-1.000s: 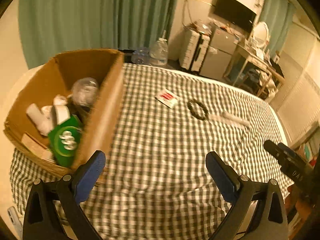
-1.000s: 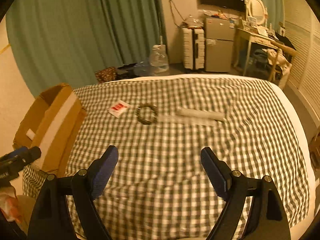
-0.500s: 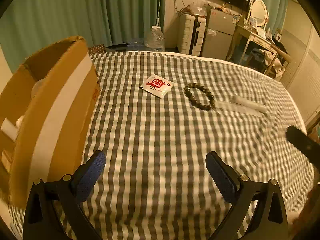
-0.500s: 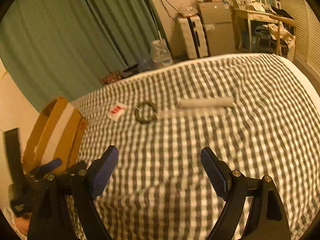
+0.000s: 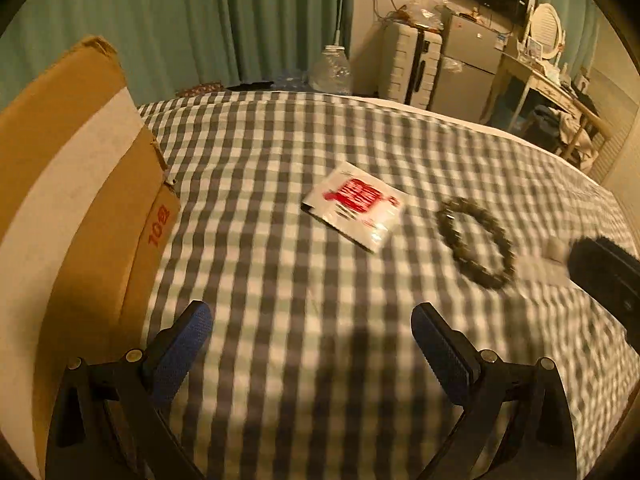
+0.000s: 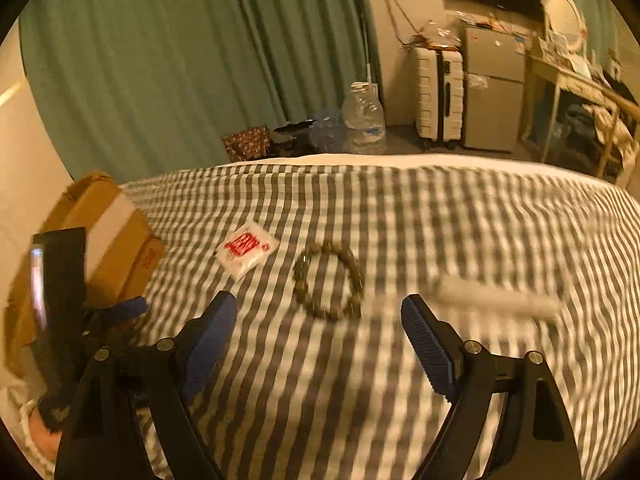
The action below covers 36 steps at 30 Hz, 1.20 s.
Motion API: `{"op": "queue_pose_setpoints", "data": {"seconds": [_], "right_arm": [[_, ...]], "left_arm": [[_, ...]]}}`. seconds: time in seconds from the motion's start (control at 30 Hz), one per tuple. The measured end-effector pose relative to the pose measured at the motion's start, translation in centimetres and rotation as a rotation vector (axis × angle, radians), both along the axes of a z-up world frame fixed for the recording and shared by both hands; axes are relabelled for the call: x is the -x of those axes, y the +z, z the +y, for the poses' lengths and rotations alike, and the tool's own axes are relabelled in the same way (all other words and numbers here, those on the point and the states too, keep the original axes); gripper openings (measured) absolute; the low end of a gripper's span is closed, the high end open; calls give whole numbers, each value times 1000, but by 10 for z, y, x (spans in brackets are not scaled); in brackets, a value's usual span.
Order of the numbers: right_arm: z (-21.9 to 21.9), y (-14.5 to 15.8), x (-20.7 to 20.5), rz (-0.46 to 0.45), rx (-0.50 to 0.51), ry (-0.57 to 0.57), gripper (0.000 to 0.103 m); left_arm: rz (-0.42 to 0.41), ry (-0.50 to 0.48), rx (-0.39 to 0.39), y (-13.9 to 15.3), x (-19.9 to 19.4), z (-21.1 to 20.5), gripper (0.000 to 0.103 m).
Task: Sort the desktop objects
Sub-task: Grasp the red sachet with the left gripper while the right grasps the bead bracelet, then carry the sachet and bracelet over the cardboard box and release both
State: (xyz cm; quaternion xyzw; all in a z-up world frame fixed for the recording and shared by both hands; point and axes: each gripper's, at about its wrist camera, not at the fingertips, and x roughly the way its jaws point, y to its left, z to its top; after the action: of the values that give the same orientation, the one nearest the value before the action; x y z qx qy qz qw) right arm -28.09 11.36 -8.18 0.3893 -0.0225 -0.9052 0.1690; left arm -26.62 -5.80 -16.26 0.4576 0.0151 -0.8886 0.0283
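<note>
Bracelet (image 6: 329,280) lies at twelve o'clock of the wide, empty right gripper (image 6: 318,344), beside a blurred, possibly plastic, tube (image 6: 496,300).

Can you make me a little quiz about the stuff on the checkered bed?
1. True or false: the bead bracelet lies inside the cardboard box.
2. What colour is the print on the white packet?
3. Which lies between the packet and the white tube: A) bracelet, B) box, C) bottle?

Key: 1 false, it lies on the bed cover. 2 red. 3 A.
</note>
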Motion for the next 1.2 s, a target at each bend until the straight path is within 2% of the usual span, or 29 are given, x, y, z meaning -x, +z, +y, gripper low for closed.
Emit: {"op": "queue_pose_setpoints", "data": {"seconds": [0.1, 0.2, 0.23, 0.27, 0.3, 0.33, 0.4, 0.47, 0.6, 0.67, 0.77, 0.83, 0.9, 0.93, 0.97, 1.2], "right_arm": [[-19, -16, 29, -16, -21, 41, 84], [-30, -42, 57, -81, -42, 41, 83], [-31, -51, 62, -91, -47, 35, 70], [-32, -56, 64, -95, -54, 35, 62], [-33, -64, 67, -114, -82, 35, 47], [-33, -68, 67, -115, -110, 39, 37], [-27, -65, 62, -88, -111, 30, 22], [-13, -61, 63, -99, -66, 1, 13], [11, -52, 57, -84, -9, -56, 11], [16, -51, 51, -103, 18, -64, 11], [23, -53, 47, -129, 50, -66, 11], [25, -52, 44, -122, 66, -64, 11], [24, -50, 42, -113, 69, -44, 11], [24, -50, 42, -96, 62, -43, 11], [22, -50, 41, -96, 55, -38, 11], [17, -42, 18, -104, 121, -4, 11]], "left_arm": [[8, -4, 35, -12, 6, -6, 103], [37, -27, 30, -19, 8, -7, 103], [53, -38, 36, -20, 8, -5, 103], [67, -44, 46, -21, 8, -2, 103], [82, -49, 51, -20, 9, 0, 103], [86, -59, 40, -21, 12, 3, 103], [76, -65, 23, -23, 24, 8, 103], [78, -61, 24, -22, 37, 12, 103], [84, -74, 38, -18, 70, 18, 103], [35, -106, 39, -23, 88, 19, 103], [-4, -114, -16, -24, 99, 13, 100], [-18, -157, -5, -21, 100, 16, 80], [-16, -205, -5, -15, 93, 20, 24], [-28, -221, -3, -14, 89, 22, 11], [-38, -225, -2, -13, 88, 24, 4], [-45, -208, -93, -5, 49, 22, 3]]}}
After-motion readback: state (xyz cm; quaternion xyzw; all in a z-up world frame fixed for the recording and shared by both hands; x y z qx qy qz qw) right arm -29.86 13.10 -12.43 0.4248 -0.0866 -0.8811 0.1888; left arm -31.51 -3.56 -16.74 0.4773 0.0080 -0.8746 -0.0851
